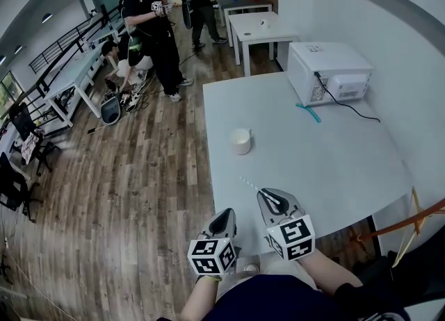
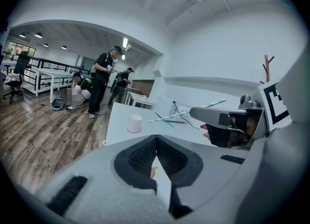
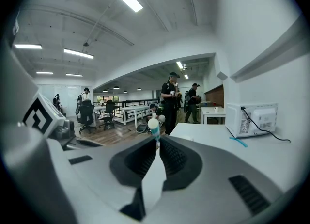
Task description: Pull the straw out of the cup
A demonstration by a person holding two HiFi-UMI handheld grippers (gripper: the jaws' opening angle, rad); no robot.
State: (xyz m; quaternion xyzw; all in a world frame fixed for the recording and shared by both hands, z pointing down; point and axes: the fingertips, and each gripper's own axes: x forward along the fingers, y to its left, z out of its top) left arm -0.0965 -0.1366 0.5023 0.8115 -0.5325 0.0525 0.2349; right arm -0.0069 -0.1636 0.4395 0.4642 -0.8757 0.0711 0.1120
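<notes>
The right gripper (image 3: 157, 140) has its jaws pressed together on a thin paper straw with white and teal stripes (image 3: 154, 127), pinching it near one end so that a short stub with a round white tip stands up above the dark ribbed pads in the right gripper view. In the head view the rest of the straw reaches forward and to the left from the jaws, clear of the white rectangular counter (image 1: 334, 167) and entirely out of the cup. The left gripper (image 2: 156, 140) is just beside the right one, on its left, at the counter's near edge; its jaws are closed against each other with nothing pinched between them. The small white cylindrical cup (image 1: 240, 141) stands upright on the counter, well apart from both grippers and beyond the straw's free end, and no straw shows in it. Farther back, a white microwave oven (image 1: 327, 69) sits near the wall with a black cable (image 1: 354, 109) running from it across the counter. A second, plain teal straw (image 1: 309, 113) lies flat on the counter just in front of the microwave. Beyond the counter are a wood-plank floor (image 1: 139, 174), more white tables, and people in dark clothes (image 1: 156, 28) standing in the room.
</notes>
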